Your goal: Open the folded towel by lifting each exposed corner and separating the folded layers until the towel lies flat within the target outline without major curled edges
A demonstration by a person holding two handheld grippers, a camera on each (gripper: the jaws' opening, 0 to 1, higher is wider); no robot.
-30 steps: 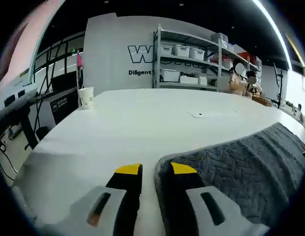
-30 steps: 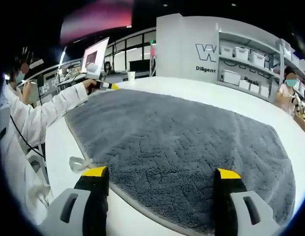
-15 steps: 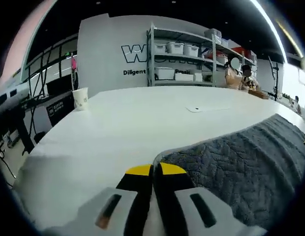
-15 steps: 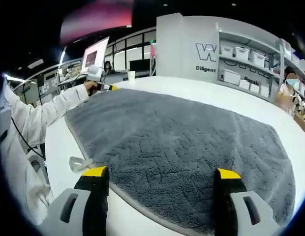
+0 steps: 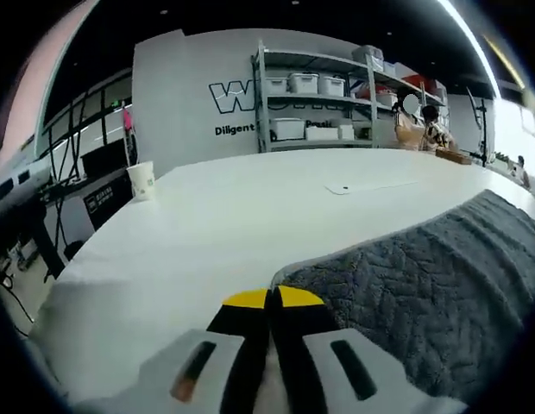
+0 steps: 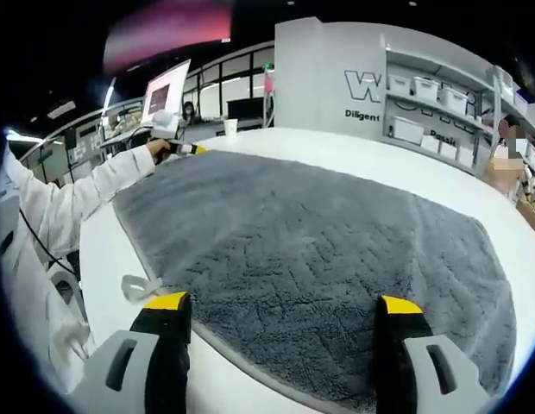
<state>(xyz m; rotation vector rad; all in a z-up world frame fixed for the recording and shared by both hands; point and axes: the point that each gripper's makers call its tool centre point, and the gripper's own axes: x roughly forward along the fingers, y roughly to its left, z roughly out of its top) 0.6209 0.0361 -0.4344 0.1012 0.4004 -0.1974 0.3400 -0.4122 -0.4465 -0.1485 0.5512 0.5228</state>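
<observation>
In the left gripper view, the left gripper point(image 5: 272, 298) sits low over the table point(image 5: 233, 216), its yellow-tipped jaws pressed together on the near corner of the grey towel point(image 5: 423, 276). The corner's pale hem runs into the seam between the jaws, and the towel's edge rises slightly off the white tabletop just beyond them. From there the towel stretches away toward the table's right edge. Farther across the bare tabletop, a small flat white slip point(image 5: 341, 187) lies toward the far side, and a paper cup point(image 5: 141, 180) stands upright near the far left edge. Behind the table stands a shelving rack point(image 5: 315, 103) with white bins against a lettered wall.

In the right gripper view, the right gripper point(image 6: 280, 304) has its jaws spread wide, one tip at the towel's near hem and the other over the towel point(image 6: 311, 250) itself, pinching nothing. A white care tag point(image 6: 136, 285) sticks out from the near edge beside the left jaw. The towel lies open and mostly flat across the table point(image 6: 103, 250). At its far left corner, a white-sleeved hand point(image 6: 157, 148) holds the other gripper at the cloth.
</observation>
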